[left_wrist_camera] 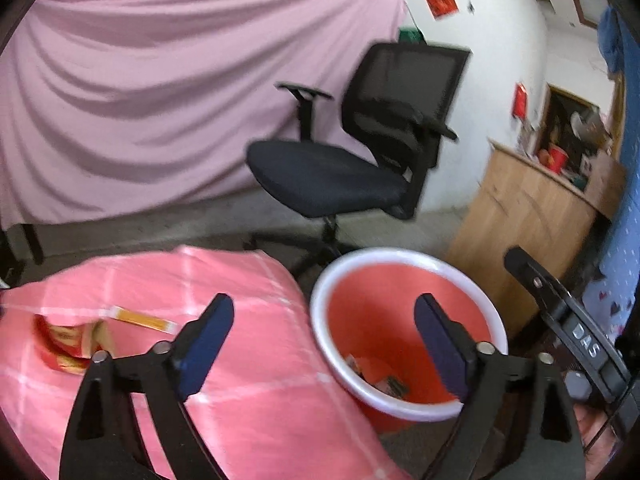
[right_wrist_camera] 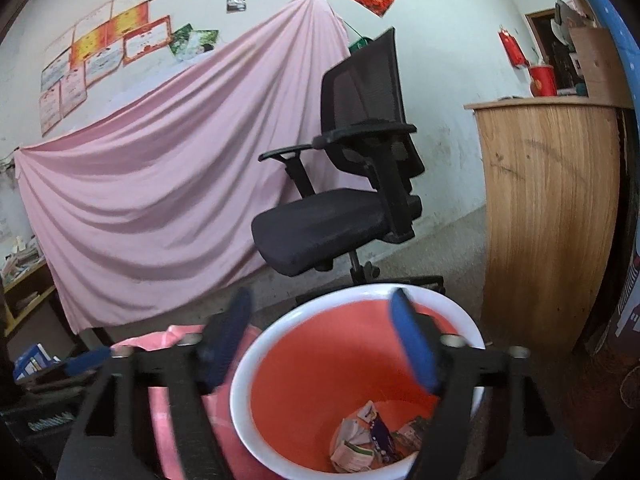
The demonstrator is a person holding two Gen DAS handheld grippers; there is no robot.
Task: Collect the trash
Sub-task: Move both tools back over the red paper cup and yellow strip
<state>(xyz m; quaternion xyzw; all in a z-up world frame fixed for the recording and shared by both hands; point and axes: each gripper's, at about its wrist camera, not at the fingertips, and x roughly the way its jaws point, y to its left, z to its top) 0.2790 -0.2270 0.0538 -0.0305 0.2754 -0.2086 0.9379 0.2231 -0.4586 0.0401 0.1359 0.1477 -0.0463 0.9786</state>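
Jaws spread and empty on both the left gripper point(left_wrist_camera: 324, 344) and right gripper point(right_wrist_camera: 324, 340), above the red bin point(right_wrist_camera: 256, 364) holding what look like crumpled wrappers point(right_wrist_camera: 360, 440).

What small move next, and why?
Probably swing the left gripper left toward the red wrapper on the pink cloth. Both grippers are open and empty, the bin already holds trash, and that wrapper and an orange strip remain.
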